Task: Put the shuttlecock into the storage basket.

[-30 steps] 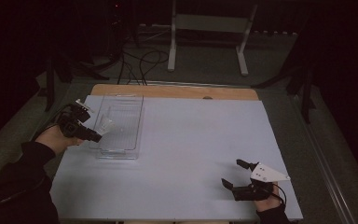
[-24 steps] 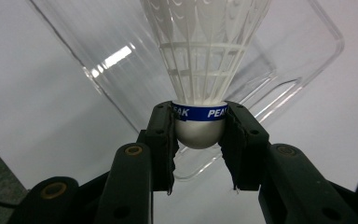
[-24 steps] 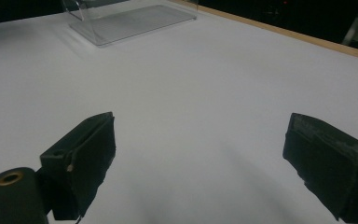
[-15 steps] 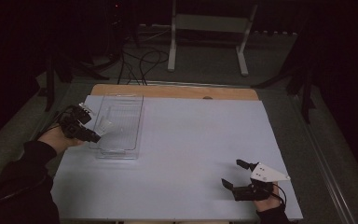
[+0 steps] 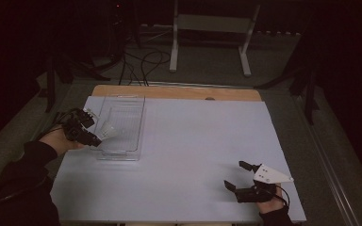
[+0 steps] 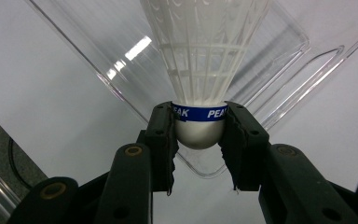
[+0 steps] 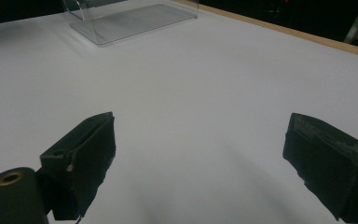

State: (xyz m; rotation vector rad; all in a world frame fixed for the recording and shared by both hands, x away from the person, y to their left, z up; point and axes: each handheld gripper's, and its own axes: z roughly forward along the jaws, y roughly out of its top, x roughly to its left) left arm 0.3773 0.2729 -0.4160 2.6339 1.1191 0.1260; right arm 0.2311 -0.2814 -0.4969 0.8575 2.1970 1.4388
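A white shuttlecock (image 6: 200, 70) with a blue band marked PEAK is held by its rounded cork base in my left gripper (image 6: 199, 135), which is shut on it. In the high view my left gripper (image 5: 92, 129) holds the shuttlecock (image 5: 106, 129) over the left rim of a clear plastic tray (image 5: 122, 141). The tray (image 6: 279, 56) lies below the feathers in the left gripper view. My right gripper (image 5: 239, 175) rests open near the table's front right, nothing between its jaws. Its fingers (image 7: 81, 158) stand wide apart over bare white surface.
A white sheet covers the table (image 5: 193, 155), with a wooden edge (image 5: 179, 92) at the back. The clear tray (image 7: 130, 18) lies far off in the right gripper view. Behind the table are a white stand (image 5: 207, 42) and floor cables (image 5: 141, 61).
My left gripper has carried the shuttlecock slightly toward me and rightward along the tray's left rim. The right gripper has not moved.
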